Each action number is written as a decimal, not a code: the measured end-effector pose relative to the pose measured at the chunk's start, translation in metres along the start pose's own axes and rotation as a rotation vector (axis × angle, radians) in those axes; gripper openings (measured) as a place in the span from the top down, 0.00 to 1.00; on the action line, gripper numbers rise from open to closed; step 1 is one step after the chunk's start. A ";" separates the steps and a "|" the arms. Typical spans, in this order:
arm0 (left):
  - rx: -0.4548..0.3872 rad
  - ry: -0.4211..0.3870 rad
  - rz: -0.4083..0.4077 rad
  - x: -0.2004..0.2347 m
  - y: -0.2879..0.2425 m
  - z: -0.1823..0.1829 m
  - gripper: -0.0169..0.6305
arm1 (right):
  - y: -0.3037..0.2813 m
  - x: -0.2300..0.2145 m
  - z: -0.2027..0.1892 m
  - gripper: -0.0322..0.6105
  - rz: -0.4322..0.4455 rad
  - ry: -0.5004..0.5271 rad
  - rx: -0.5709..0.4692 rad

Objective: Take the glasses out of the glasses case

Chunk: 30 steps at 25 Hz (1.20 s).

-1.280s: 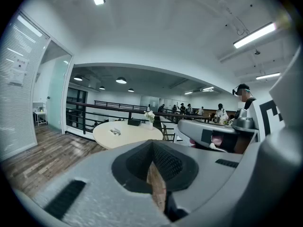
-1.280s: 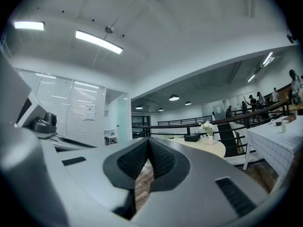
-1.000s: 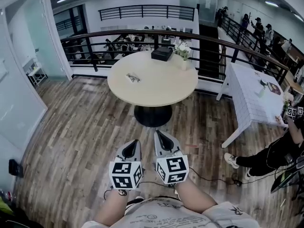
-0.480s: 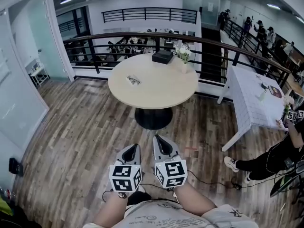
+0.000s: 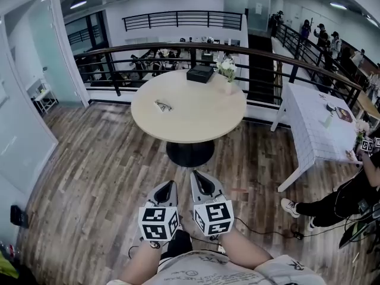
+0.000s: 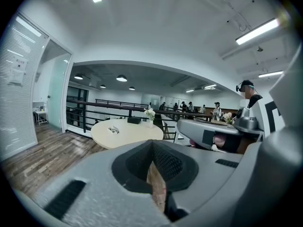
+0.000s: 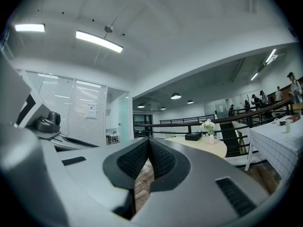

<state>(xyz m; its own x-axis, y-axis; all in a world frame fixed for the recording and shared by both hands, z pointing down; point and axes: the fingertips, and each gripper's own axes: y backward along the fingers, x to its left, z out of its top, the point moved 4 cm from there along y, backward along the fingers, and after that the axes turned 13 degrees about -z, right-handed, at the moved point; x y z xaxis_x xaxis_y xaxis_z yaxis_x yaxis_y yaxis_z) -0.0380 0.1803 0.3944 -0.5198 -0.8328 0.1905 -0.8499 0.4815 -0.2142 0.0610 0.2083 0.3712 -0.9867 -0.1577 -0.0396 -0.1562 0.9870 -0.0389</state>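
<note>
A pair of glasses [image 5: 162,105] lies on the left part of a round beige table [image 5: 196,114], also seen in the left gripper view as glasses [image 6: 113,130]. A black glasses case [image 5: 200,73] rests at the table's far edge, and the case [image 7: 193,136] shows small in the right gripper view. My left gripper [image 5: 168,188] and right gripper [image 5: 199,178] hang side by side over the wooden floor, well short of the table. Both are shut with nothing between the jaws.
A small vase of white flowers [image 5: 228,76] stands near the case. A black railing [image 5: 178,52] runs behind the table. A white-clothed table [image 5: 317,123] stands at right, with a person [image 5: 344,198] beside it. Cables [image 5: 267,227] lie on the floor.
The view has drifted slightly, so the table sits a little left of where it was. Both grippers stay shut and close together, barely moved.
</note>
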 end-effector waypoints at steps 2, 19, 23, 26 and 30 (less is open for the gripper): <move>-0.002 0.006 -0.003 0.008 -0.010 0.001 0.95 | -0.012 -0.002 -0.003 0.93 0.000 0.009 0.005; 0.011 0.026 -0.001 0.128 -0.101 0.041 0.95 | -0.169 0.006 -0.001 0.93 0.024 0.014 0.033; -0.002 0.018 -0.001 0.163 -0.119 0.051 0.95 | -0.208 0.014 -0.002 0.93 0.024 0.014 0.024; -0.007 0.011 0.000 0.186 -0.127 0.057 0.95 | -0.233 0.020 -0.006 0.93 0.025 0.002 0.029; -0.006 0.019 0.003 0.210 -0.135 0.067 0.95 | -0.259 0.029 -0.003 0.93 0.030 -0.005 0.038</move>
<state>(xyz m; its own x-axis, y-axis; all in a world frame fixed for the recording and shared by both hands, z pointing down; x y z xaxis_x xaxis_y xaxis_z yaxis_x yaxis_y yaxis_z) -0.0272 -0.0778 0.3995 -0.5237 -0.8260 0.2084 -0.8489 0.4856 -0.2087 0.0727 -0.0515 0.3830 -0.9907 -0.1281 -0.0462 -0.1244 0.9894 -0.0751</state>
